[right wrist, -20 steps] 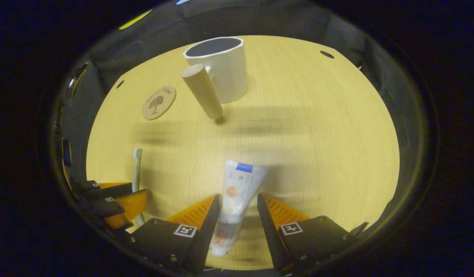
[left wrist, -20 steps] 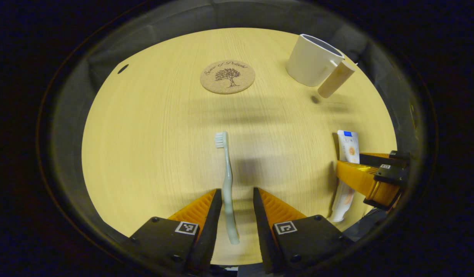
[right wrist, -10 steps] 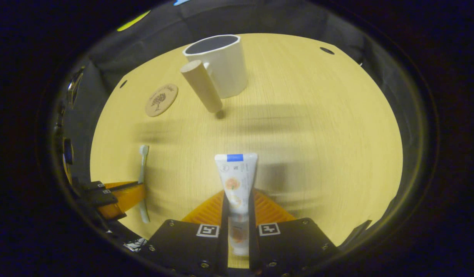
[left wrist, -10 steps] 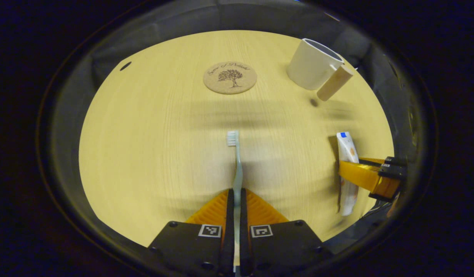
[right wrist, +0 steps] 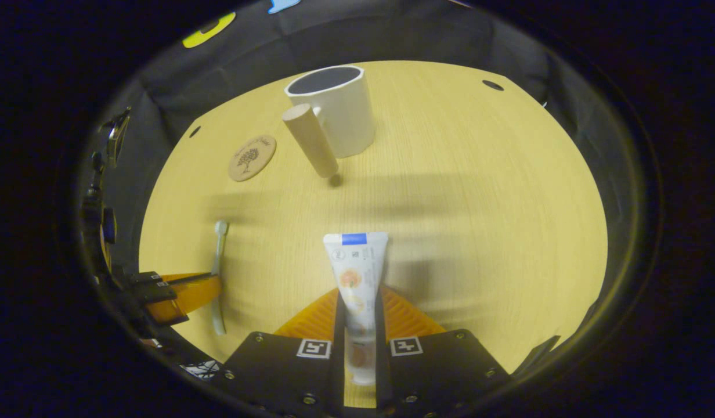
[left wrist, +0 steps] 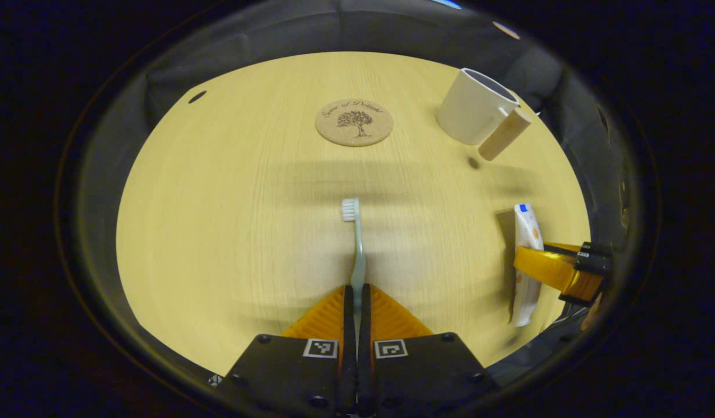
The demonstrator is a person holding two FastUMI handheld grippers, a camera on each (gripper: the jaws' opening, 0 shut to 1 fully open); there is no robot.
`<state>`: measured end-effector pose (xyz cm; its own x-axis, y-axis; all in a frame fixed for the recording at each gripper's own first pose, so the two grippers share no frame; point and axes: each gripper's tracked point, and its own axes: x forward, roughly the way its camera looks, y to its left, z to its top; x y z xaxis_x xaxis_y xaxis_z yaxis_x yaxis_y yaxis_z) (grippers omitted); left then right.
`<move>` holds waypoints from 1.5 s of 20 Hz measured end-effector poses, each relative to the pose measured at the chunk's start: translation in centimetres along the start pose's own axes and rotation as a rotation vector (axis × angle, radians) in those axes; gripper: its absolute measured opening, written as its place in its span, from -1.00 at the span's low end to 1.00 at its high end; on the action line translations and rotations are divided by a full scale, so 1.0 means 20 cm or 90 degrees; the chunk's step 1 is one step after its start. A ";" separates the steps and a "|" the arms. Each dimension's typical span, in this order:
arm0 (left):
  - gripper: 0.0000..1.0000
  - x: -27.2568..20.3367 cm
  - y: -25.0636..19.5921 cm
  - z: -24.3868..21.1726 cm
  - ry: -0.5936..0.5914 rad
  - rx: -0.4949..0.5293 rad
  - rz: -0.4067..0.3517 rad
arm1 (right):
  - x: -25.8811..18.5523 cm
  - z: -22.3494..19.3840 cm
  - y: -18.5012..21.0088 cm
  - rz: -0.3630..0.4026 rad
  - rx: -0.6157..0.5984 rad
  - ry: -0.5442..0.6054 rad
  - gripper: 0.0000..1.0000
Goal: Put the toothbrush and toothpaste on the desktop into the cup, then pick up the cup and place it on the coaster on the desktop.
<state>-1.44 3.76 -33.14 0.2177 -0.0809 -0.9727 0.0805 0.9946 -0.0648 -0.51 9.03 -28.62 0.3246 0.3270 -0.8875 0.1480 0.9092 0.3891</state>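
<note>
My left gripper (left wrist: pixel 356 302) is clamped on the toothbrush (left wrist: pixel 356 244); the lower handle is hidden between my fingers, so I cannot see its end. My right gripper (right wrist: pixel 357 313) is clenched on the toothpaste tube (right wrist: pixel 356 276), both fingers pressing its sides, with the cap end sunk between them and hard to make out. In the left gripper view that tube (left wrist: pixel 527 255) is partly covered by one finger of my right gripper (left wrist: pixel 552 270), which is cut off at the edge.

The toothbrush is slim and pale green with white bristles, its head pointing away from me. The tube is white with a blue band at its flat crimped end and orange printing too small to tell. The cup (right wrist: pixel 340 113) is white, stands upright at the far side of the desktop (right wrist: pixel 479 191), and carries a light wooden cylinder handle (right wrist: pixel 311 142). The round cork coaster (left wrist: pixel 354 122) bears a tree design and lies bare, well apart from the cup.

Count: one toothbrush, one tube, one cup, one coaster, two grippers.
</note>
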 end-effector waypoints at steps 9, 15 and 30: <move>-0.85 -0.20 0.00 0.15 -0.167 0.008 -0.022 | -0.12 0.13 0.11 0.071 -0.028 -0.152 -0.55; -0.82 -0.31 0.00 0.25 -0.273 0.011 -0.048 | -0.24 0.20 0.19 0.107 -0.031 -0.239 -0.56; -0.82 -0.62 -0.05 0.66 -0.510 0.051 -0.087 | -0.53 0.55 0.34 0.123 -0.027 -0.414 -0.56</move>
<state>8.67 2.93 -18.06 0.8281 -0.2528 -0.5004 0.2198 0.9675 -0.1251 7.31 9.00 -13.87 0.8389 0.2747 -0.4698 -0.0006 0.8637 0.5040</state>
